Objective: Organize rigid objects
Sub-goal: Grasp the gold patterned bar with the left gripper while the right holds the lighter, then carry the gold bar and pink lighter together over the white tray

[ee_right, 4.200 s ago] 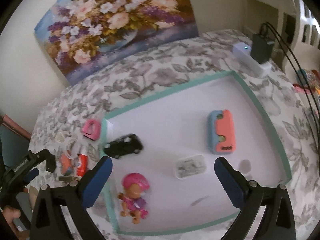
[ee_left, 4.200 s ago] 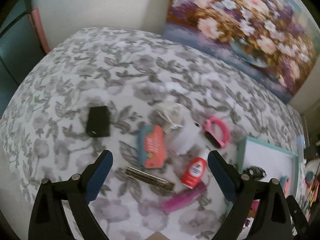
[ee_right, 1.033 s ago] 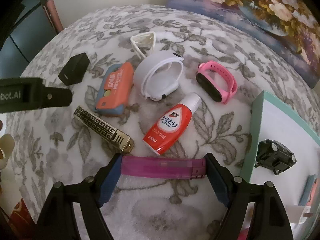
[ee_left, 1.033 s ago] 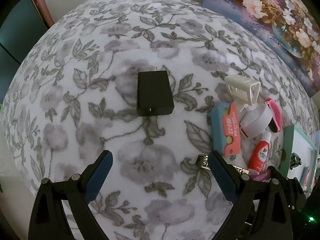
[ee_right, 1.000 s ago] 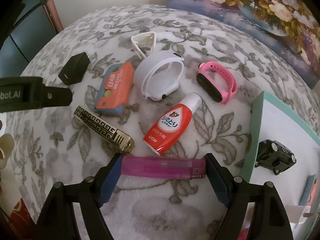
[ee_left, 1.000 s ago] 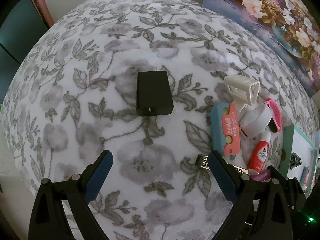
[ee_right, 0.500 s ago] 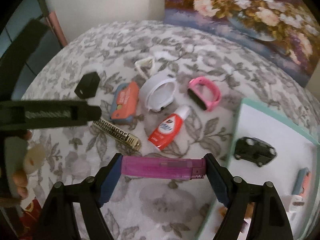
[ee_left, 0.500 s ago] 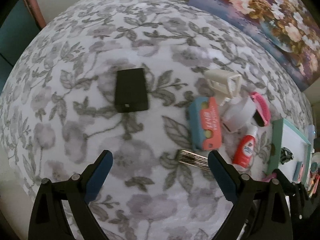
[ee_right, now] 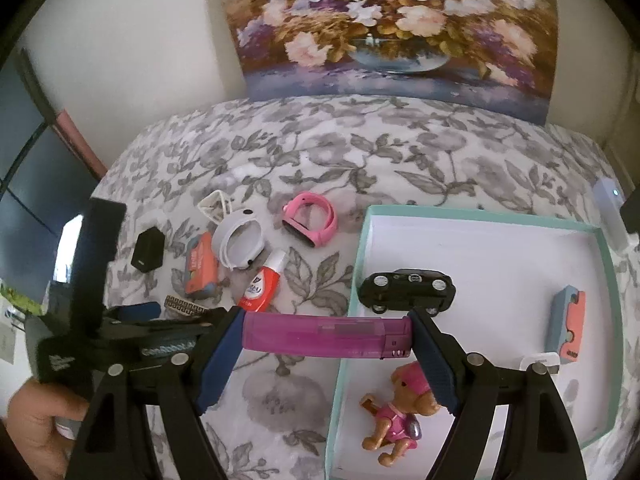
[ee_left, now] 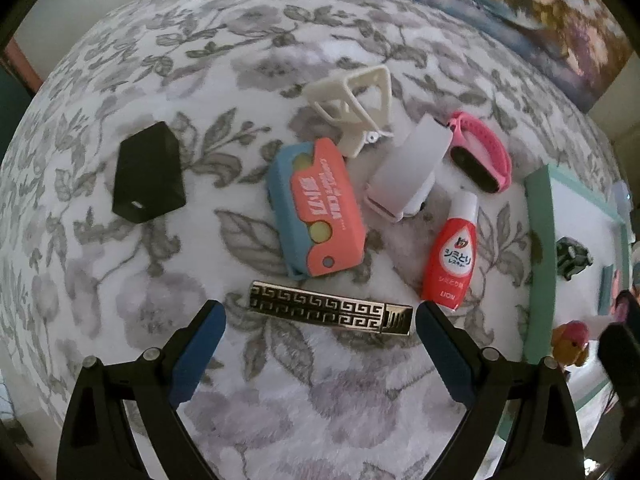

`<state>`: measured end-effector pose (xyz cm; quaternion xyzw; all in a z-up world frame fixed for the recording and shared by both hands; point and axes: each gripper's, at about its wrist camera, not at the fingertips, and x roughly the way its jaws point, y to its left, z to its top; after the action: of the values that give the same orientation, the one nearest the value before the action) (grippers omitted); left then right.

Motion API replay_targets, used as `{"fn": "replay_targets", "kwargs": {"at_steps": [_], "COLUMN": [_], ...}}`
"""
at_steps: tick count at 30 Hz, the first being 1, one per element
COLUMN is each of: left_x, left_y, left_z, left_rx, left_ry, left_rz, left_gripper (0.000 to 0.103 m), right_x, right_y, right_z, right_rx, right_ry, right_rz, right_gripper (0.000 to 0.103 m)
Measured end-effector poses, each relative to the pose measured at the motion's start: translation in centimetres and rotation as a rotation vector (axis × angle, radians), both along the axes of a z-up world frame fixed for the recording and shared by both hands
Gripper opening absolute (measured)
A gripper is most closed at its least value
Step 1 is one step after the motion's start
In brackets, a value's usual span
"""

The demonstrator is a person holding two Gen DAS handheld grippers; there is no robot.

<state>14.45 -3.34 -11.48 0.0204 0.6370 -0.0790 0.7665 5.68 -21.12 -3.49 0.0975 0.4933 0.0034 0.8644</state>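
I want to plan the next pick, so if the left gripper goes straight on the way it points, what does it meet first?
Most likely the gold patterned bar, lying crosswise just ahead of the open left gripper. Depth is hard to judge; it might reach the flowered cloth just short of it.

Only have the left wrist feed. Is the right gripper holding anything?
Observer: Yes. The right gripper is shut on a purple lighter, gripped end to end.
Operator: Where is it relative to the tray?
Observer: In the right wrist view the lighter crosses the teal tray at its left rim.
Operator: Anything at the tray's far right side?
Observer: A blue-and-orange case, with a small white object right beside it.
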Motion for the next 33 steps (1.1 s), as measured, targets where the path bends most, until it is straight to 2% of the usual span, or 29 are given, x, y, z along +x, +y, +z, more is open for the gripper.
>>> {"fn": "replay_targets", "kwargs": {"at_steps": [8, 10, 12, 18, 24, 30, 33], "left_x": [0.3, 0.5, 0.4, 0.1, -0.8, -2.3, -3.4], "left_y": [-1.0, -1.4, -1.5, -2.6, -2.6, -4.0, -5.1], "left_z": [-1.4, -1.5, -1.4, -0.9, 3.3, 8.3, 9.6], "left_rx": [0.057, 0.061, 0.054, 0.064, 0.066, 0.009, -0.023], "left_ry": [-0.013, -0.017, -0.025, -0.023, -0.128, -0.246, -0.285], "left_rz": [-0.021, -0.024, -0.031, -0.026, -0.011, -0.023, -0.054], "left_gripper": [0.096, 0.093, 0.083, 0.083, 0.083, 0.083, 0.083], "right_x": [0.0, 0.1, 0.0, -0.1, -0.4, -1.2, -1.7], "right_y": [-0.1, -0.3, -0.4, -1.0, -2.2, -5.2, -7.3], "right_z": [-0.5, -0.6, -0.6, -0.3, 0.7, 1.6, 1.8], "right_rx": [0.007, 0.011, 0.018, 0.028, 0.052, 0.056, 0.083], "right_ry": [0.015, 0.016, 0.016, 0.012, -0.007, -0.022, -0.026], "right_rz": [0.001, -0.002, -0.005, -0.019, -0.055, -0.135, -0.184], "right_gripper": [0.083, 0.083, 0.083, 0.083, 0.083, 0.083, 0.083]}}
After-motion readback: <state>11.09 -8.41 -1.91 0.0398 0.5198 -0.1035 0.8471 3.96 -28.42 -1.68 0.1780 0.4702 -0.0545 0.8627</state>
